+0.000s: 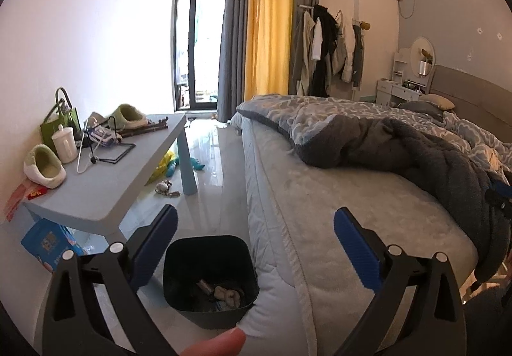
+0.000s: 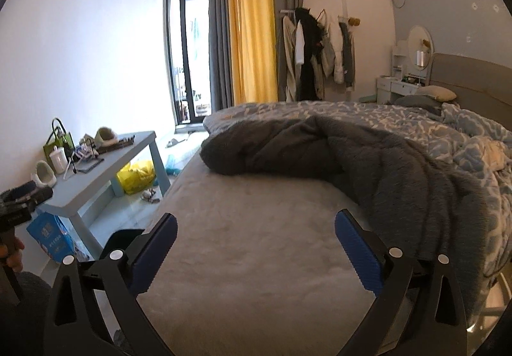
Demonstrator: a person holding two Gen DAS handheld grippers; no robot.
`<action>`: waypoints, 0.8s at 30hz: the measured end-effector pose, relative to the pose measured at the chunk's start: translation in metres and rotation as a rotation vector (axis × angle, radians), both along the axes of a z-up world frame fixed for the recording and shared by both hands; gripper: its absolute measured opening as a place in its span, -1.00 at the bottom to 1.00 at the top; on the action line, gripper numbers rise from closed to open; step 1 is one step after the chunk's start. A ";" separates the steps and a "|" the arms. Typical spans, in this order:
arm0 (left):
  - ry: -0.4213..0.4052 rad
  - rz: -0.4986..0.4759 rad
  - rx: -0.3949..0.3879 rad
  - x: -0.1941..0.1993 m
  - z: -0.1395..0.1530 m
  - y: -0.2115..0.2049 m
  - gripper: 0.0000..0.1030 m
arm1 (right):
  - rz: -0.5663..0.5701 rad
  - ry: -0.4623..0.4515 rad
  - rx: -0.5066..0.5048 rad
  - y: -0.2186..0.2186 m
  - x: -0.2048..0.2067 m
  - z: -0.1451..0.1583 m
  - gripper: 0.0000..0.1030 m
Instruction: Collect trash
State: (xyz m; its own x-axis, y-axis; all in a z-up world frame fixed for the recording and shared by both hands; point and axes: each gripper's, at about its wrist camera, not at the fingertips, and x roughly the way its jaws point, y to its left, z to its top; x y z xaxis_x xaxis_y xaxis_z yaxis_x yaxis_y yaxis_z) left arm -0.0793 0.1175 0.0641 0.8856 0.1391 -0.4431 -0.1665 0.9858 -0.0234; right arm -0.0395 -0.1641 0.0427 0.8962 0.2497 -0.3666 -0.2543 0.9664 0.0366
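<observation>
A black trash bin (image 1: pixel 209 272) stands on the floor against the bed's near corner, with crumpled scraps (image 1: pixel 225 292) inside. My left gripper (image 1: pixel 256 234) is open and empty, held above and just behind the bin. My right gripper (image 2: pixel 256 237) is open and empty over the bare mattress (image 2: pixel 256 221). The bin's rim (image 2: pixel 123 237) shows at the lower left of the right wrist view. Small trash (image 1: pixel 166 188) lies on the floor by the table leg, and it shows in the right wrist view (image 2: pixel 149 195) too.
A low blue table (image 1: pixel 105 183) at left holds slippers, a white cup (image 1: pixel 64 143), a green bag and clutter. A yellow bag (image 2: pixel 136 176) lies under it. A blue box (image 1: pixel 48 244) sits on the floor. A grey blanket (image 2: pixel 320 148) covers the bed.
</observation>
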 end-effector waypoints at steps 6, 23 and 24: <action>0.000 0.006 0.052 -0.016 -0.003 -0.010 0.93 | -0.020 -0.032 0.033 -0.018 -0.017 0.007 0.93; 0.021 0.043 0.062 -0.041 -0.014 -0.019 0.94 | 0.033 0.051 0.023 -0.016 -0.023 -0.022 0.93; 0.021 0.044 0.062 -0.042 -0.014 -0.019 0.94 | 0.034 0.051 0.024 -0.016 -0.023 -0.022 0.93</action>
State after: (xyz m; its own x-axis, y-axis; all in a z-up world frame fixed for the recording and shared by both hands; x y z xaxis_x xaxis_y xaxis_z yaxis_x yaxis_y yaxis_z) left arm -0.1209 0.0983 0.0497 0.8686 0.2053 -0.4509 -0.2094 0.9770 0.0413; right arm -0.0621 -0.1802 0.0210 0.8673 0.2890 -0.4052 -0.2842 0.9559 0.0736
